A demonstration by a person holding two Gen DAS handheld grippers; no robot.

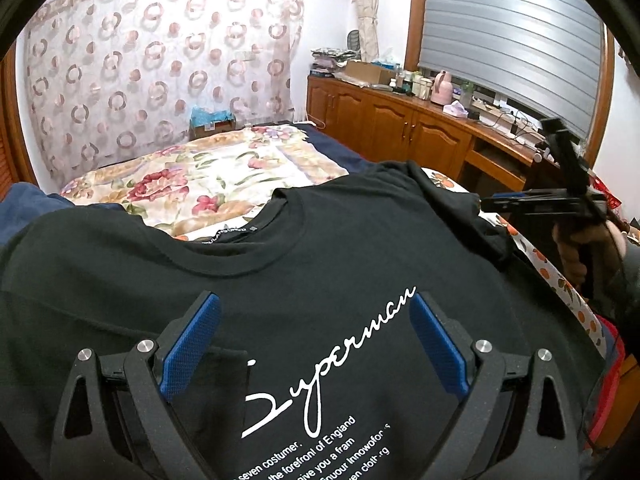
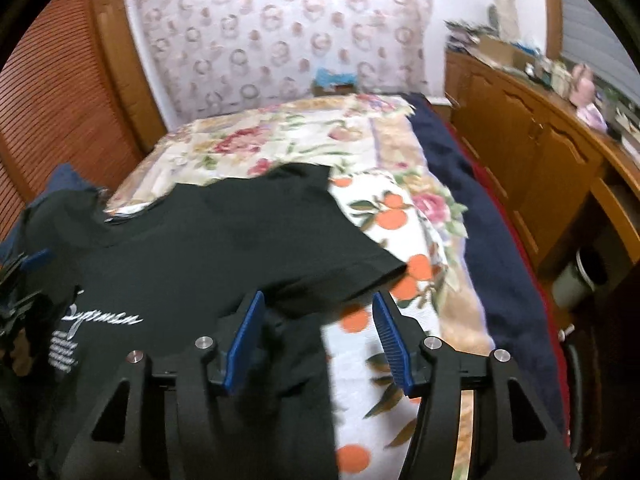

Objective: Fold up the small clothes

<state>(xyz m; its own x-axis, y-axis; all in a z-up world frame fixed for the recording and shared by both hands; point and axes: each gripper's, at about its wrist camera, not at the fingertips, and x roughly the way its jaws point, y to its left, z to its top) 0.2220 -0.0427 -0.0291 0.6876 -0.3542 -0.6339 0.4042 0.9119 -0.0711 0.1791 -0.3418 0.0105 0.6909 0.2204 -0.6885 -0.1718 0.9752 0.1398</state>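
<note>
A black T-shirt (image 1: 320,248) with white "Superman" print lies face up on the bed, collar toward the far end. My left gripper (image 1: 314,308) is open just above the chest print, holding nothing. My right gripper (image 2: 318,306) is open at the shirt's right edge, below the right sleeve (image 2: 360,268); black cloth lies between its blue pads but they are apart. The right gripper also shows in the left wrist view (image 1: 532,202), beside the sleeve. The shirt fills the left half of the right wrist view (image 2: 200,240).
The bed has a floral cover (image 1: 224,176) and an orange-print sheet (image 2: 400,216), with a navy blanket (image 2: 480,216) along its right side. A wooden cabinet (image 1: 400,120) with clutter on top runs along the right. A wooden louvred door (image 2: 52,100) stands left.
</note>
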